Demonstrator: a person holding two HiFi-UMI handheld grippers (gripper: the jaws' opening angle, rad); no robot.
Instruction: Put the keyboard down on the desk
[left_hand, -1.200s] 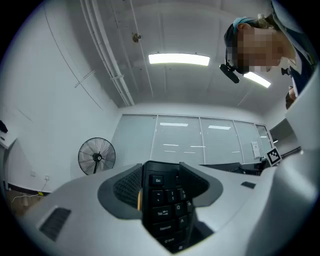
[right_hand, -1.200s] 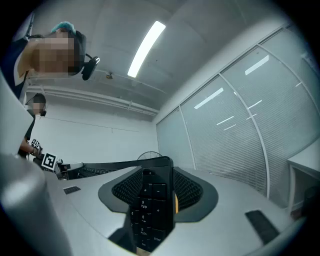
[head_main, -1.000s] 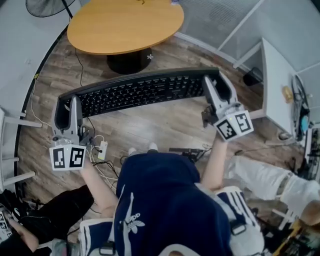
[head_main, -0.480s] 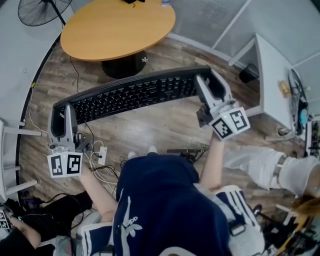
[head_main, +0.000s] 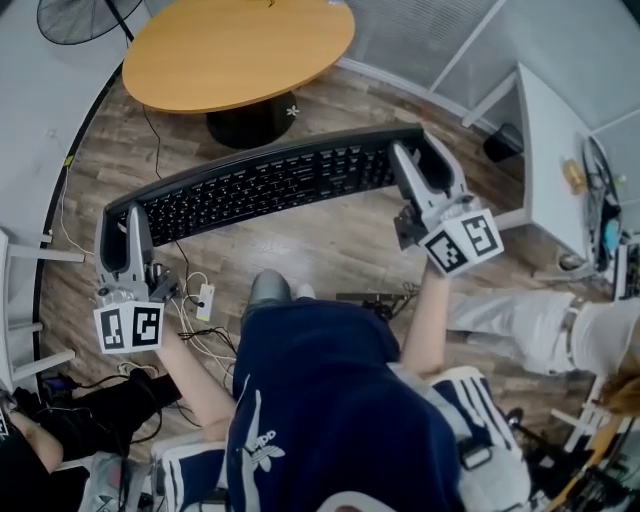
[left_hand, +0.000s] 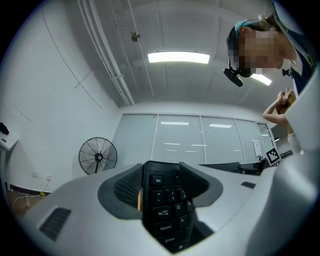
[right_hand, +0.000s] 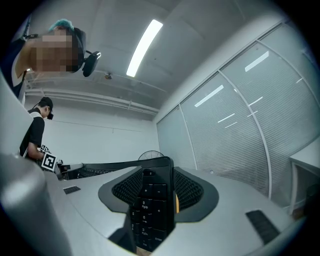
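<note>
A long black keyboard (head_main: 265, 185) hangs in the air above the wooden floor, held by both ends. My left gripper (head_main: 118, 235) is shut on its left end, where the Esc and Tab keys of the keyboard (left_hand: 165, 202) sit between the jaws. My right gripper (head_main: 420, 165) is shut on the right end, with the number pad of the keyboard (right_hand: 152, 207) clamped between its jaws. A round orange desk (head_main: 235, 50) stands beyond the keyboard at the top of the head view.
A white table (head_main: 555, 165) stands at the right. A floor fan (head_main: 75, 18) is at the top left, cables and a power strip (head_main: 205, 298) lie on the floor. Another person's legs (head_main: 545, 335) show at the right.
The keyboard and both grippers have shifted slightly toward the round desk and to the left in the view. Both grips have stayed as they were.
</note>
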